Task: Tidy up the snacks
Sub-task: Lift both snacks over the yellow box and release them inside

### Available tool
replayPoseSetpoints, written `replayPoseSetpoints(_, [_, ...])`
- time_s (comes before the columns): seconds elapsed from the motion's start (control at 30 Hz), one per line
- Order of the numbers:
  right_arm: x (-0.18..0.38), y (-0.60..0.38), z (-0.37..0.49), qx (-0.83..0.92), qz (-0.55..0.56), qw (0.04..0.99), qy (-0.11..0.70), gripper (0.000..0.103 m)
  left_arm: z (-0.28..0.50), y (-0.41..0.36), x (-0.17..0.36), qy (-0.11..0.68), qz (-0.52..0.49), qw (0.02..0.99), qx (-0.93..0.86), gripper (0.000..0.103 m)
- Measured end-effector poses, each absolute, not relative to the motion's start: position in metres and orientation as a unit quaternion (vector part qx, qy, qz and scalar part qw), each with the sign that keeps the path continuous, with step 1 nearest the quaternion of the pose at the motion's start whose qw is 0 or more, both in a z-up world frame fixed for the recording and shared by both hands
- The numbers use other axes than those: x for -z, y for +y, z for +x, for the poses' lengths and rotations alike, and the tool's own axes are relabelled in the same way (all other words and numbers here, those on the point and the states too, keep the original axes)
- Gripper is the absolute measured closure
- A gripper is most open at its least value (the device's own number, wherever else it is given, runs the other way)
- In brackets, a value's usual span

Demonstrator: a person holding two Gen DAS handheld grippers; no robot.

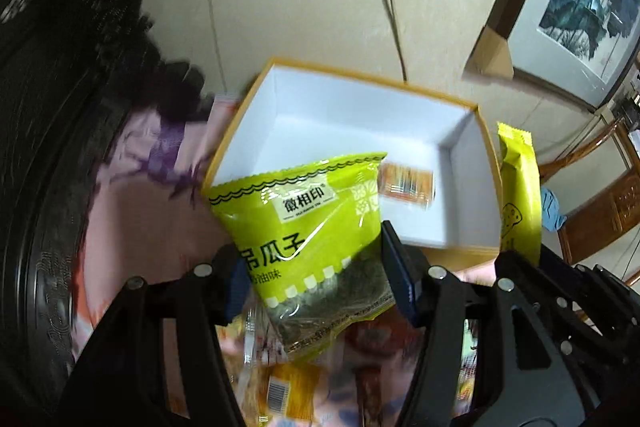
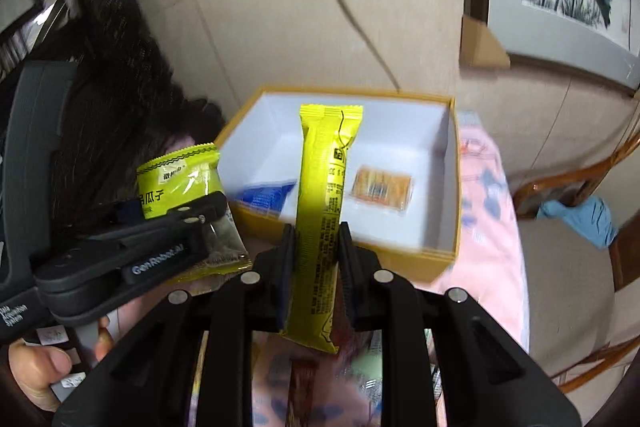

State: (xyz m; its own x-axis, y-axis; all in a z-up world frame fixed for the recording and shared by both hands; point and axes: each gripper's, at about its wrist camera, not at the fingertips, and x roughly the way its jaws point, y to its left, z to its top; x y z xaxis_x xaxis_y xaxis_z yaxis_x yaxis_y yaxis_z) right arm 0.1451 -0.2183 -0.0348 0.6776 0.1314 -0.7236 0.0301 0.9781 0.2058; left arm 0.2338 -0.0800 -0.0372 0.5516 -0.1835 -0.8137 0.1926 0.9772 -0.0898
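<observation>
Black tongs fill the foreground of each wrist view. Left tongs (image 1: pixel 316 267) stand about half open yet clamped on a lime-green seed packet (image 1: pixel 308 227), which rises in front of the near wall of the yellow box (image 1: pixel 448 143). Right tongs (image 2: pixel 316 259) are drawn fully in on a slim yellow snack bar (image 2: pixel 324 211), held upright just short of the box's near wall.

Inside the box lies an orange wrapped snack (image 2: pixel 380 189) toward its right side and a blue packet (image 2: pixel 266 197) at its near left corner. Both snacks look to be in transit to the box; next each must clear the near wall, then be let go over bare white floor.

Motion blurs the pink patterned cloth (image 2: pixel 492 211) beneath the box, and the loose snacks below the tongs are too smeared to identify.
</observation>
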Motion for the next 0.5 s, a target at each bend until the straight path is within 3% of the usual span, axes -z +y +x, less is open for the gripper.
replayPoseSetpoints(0.5, [0.050, -0.239, 0.197, -0.005, 0.110, 0.903, 0.414, 0.082, 0.290, -0.096, 0.058, 0.483, 0.010, 0.868, 0.114, 0.044])
